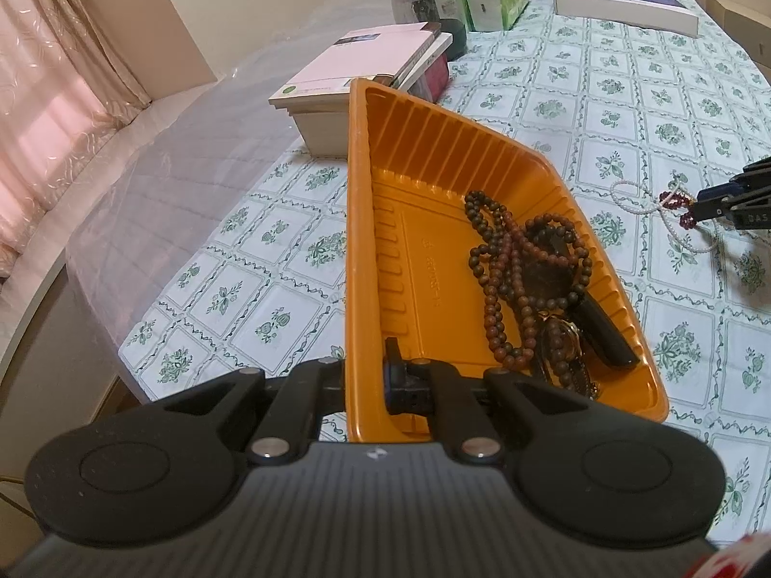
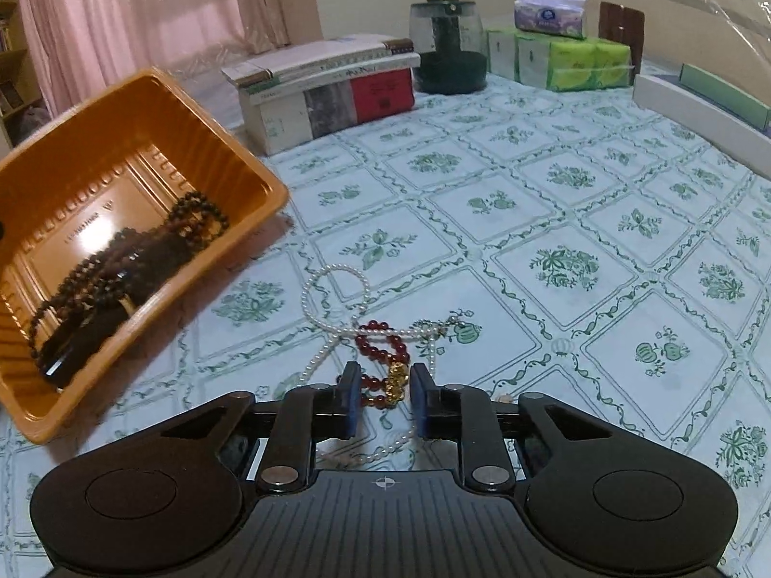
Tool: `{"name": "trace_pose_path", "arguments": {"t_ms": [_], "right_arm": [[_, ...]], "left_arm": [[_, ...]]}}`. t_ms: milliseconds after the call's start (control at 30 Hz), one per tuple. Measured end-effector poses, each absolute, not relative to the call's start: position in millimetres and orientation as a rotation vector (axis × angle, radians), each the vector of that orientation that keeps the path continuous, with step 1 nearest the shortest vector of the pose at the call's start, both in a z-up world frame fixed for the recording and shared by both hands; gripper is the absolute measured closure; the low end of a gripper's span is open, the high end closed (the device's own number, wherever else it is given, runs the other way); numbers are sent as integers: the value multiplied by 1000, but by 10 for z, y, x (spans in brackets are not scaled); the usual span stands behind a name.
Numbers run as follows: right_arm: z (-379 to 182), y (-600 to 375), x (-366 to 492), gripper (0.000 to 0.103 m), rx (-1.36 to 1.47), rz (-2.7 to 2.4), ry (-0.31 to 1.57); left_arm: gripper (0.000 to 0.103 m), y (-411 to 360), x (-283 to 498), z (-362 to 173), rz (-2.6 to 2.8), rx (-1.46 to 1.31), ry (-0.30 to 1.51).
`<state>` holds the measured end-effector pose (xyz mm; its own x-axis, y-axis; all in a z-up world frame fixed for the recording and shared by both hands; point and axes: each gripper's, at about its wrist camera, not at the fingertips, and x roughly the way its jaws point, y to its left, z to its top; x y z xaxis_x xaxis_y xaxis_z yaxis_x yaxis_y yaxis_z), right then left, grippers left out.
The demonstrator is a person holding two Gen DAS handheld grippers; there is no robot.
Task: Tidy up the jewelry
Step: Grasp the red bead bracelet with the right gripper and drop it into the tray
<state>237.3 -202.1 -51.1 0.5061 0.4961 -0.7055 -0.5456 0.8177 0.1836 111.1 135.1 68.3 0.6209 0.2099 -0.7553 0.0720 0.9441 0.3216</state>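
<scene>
My left gripper (image 1: 367, 380) is shut on the near rim of an orange plastic tray (image 1: 424, 221) and holds it tilted above the table. Brown bead strands (image 1: 520, 279) and a black watch lie in its low corner. The tray also shows in the right wrist view (image 2: 72, 183). My right gripper (image 2: 385, 400) is open, low over the table, with a red bead bracelet (image 2: 385, 361) with a gold charm between its fingers. A white pearl necklace (image 2: 332, 308) lies tangled under the bracelet. The right gripper shows in the left wrist view (image 1: 694, 209).
A flowered tablecloth (image 2: 554, 221) covers the table. At the back stand stacked books (image 2: 332, 86), a dark glass jar (image 2: 445, 43), green tissue packs (image 2: 564, 62) and a white box (image 2: 698, 115). Pink curtains hang at the left.
</scene>
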Motion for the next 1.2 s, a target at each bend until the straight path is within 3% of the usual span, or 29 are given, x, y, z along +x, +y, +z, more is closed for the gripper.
{"name": "trace_pose_path", "arguments": {"t_ms": [133, 200, 833, 1200], "right_arm": [[-552, -2021, 2411, 85, -66, 622, 829], [-551, -2016, 2411, 94, -71, 623, 833], [460, -1979, 2080, 95, -118, 713, 611], [798, -1261, 1974, 95, -161, 901, 564]], "left_arm": [[97, 1347, 1111, 682, 83, 340, 904], [97, 1344, 1112, 682, 83, 339, 904], [97, 1351, 1109, 679, 81, 333, 898], [97, 1377, 1107, 670, 74, 322, 897]]}}
